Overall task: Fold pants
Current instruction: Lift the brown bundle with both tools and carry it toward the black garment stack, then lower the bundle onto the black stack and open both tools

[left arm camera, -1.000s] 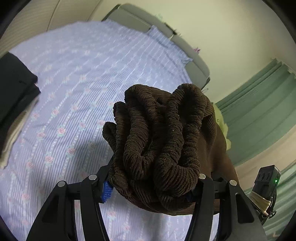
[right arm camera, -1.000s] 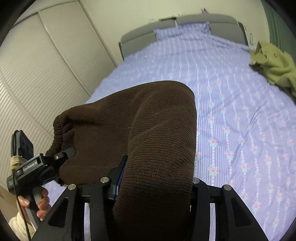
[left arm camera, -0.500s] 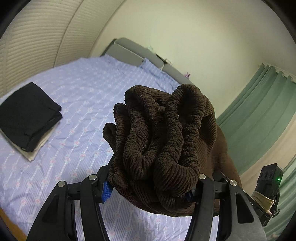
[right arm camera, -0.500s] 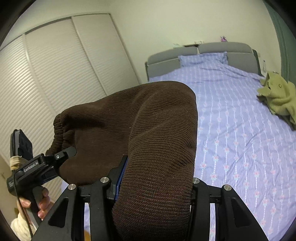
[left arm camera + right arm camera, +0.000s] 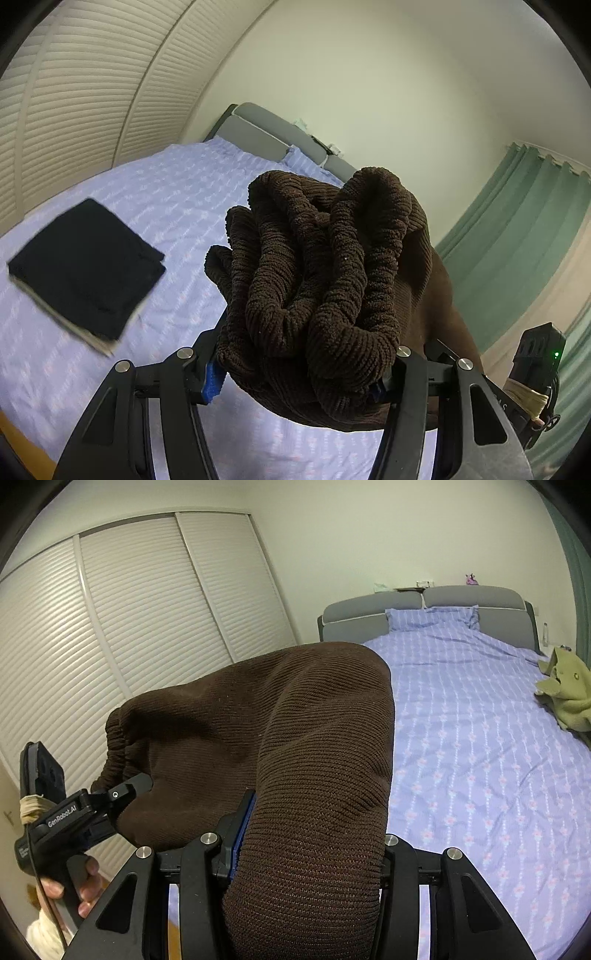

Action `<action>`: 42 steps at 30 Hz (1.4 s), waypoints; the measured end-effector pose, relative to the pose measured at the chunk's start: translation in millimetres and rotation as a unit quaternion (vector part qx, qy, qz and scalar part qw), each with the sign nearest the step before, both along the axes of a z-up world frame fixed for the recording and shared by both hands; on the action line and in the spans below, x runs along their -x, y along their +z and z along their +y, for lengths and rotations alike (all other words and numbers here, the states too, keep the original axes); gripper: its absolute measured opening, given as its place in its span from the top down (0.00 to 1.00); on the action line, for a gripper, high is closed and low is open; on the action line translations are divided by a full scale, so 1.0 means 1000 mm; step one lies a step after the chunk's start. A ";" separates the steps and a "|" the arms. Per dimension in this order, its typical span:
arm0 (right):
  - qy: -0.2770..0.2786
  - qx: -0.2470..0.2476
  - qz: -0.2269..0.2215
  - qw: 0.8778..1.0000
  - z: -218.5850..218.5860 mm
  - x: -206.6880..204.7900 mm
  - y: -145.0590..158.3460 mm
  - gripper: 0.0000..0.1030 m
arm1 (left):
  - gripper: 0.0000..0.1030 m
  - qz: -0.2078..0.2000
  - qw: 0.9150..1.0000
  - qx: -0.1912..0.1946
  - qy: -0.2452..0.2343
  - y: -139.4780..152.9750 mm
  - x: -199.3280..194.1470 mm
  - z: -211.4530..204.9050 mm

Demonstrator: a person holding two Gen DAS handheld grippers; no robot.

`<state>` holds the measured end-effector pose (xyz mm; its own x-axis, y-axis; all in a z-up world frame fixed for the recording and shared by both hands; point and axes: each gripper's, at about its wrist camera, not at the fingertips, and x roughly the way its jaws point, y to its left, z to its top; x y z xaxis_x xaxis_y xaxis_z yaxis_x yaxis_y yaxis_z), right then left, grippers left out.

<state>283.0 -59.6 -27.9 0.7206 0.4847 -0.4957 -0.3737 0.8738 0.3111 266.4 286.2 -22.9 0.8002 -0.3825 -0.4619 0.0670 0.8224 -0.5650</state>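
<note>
The dark brown ribbed pants [image 5: 325,280] are folded into a thick bundle held in the air above the bed. My left gripper [image 5: 299,373] is shut on the bunched waistband end. My right gripper [image 5: 310,853] is shut on the folded end of the same pants [image 5: 295,746]. The left gripper also shows at the left of the right wrist view [image 5: 110,805], clamped on the elastic waistband. The fabric hides both sets of fingertips.
The bed [image 5: 480,738] has a lilac floral cover and a grey headboard [image 5: 424,605]. A folded black garment [image 5: 88,266] lies on a pale one on the bed's left. A crumpled green garment [image 5: 565,690] lies at the bed's right edge. White louvred wardrobe doors [image 5: 129,635] stand left.
Both grippers have lifted the pants higher and tilted up; the bed sits lower in both views, and more wall and wardrobe show. Both grips are unchanged.
</note>
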 end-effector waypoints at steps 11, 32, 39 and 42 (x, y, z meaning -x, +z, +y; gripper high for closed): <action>-0.056 -0.003 0.005 0.998 0.142 -0.005 -0.002 0.56 | 0.44 0.007 0.998 -0.023 -0.060 -0.005 -0.007 0.027; 0.006 0.037 0.069 0.997 0.295 -0.134 -0.051 0.56 | 0.44 0.069 0.997 -0.003 -0.016 -0.073 -0.120 0.203; 0.005 0.052 0.135 0.989 0.319 -0.173 -0.112 0.56 | 0.44 0.136 0.991 -0.004 -0.013 -0.133 -0.166 0.227; 0.003 0.066 0.162 0.985 0.329 -0.185 -0.137 0.56 | 0.44 0.167 0.986 -0.005 -0.010 -0.163 -0.180 0.233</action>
